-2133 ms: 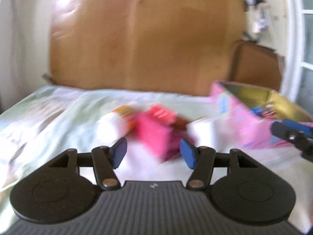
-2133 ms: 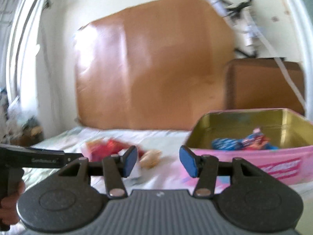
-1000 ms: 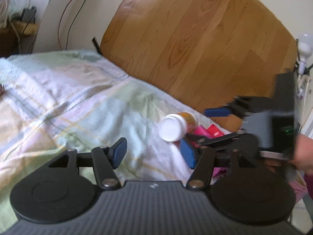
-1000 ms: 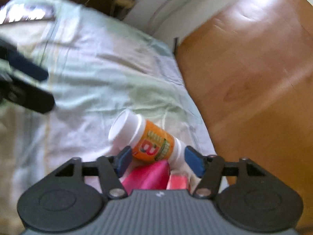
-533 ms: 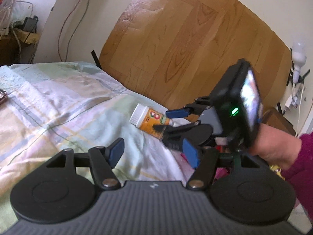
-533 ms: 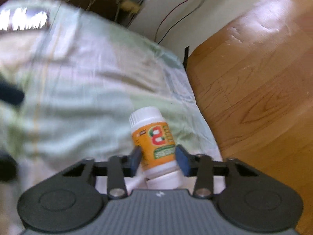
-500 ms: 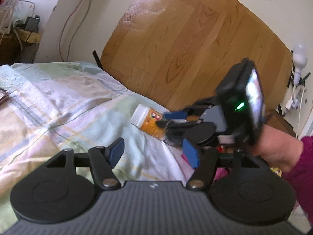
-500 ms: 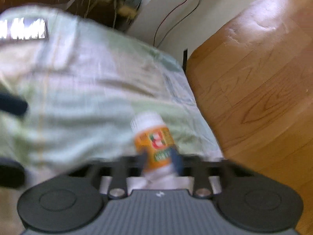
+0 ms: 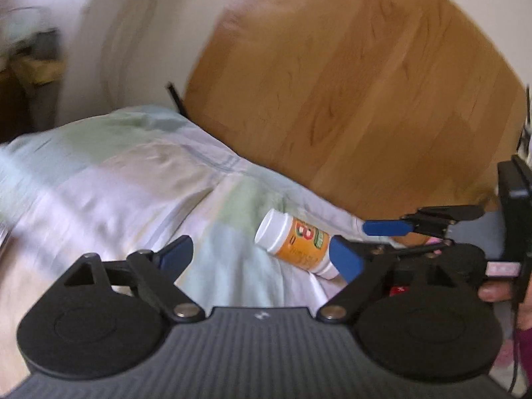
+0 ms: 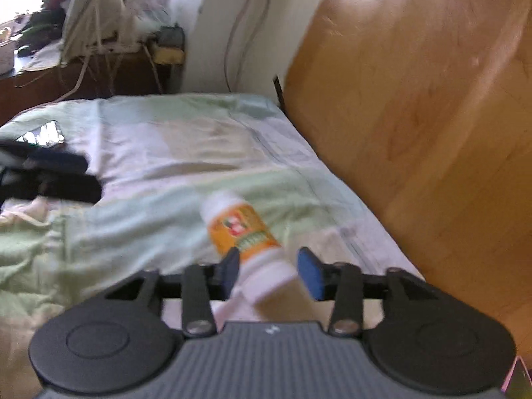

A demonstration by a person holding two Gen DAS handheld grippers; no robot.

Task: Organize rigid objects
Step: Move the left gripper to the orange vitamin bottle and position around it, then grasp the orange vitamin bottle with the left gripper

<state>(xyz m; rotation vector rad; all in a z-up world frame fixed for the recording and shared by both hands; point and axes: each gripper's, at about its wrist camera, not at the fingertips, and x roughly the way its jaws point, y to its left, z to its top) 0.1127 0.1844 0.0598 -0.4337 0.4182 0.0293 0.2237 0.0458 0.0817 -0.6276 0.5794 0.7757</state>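
orange bottle [image 10: 240, 229] — white-capped, lying on bedsheet [image 10: 159, 179]

Daylight is glaring off the wooden headboard [image 10: 415, 106] and blowing out the upper left corner, while motion blur is smearing both fisheye-bent views.

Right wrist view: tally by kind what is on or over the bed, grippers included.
Bottle: 1
Phone: 1
Grippers: 2 (right gripper, left gripper)
Total: 4
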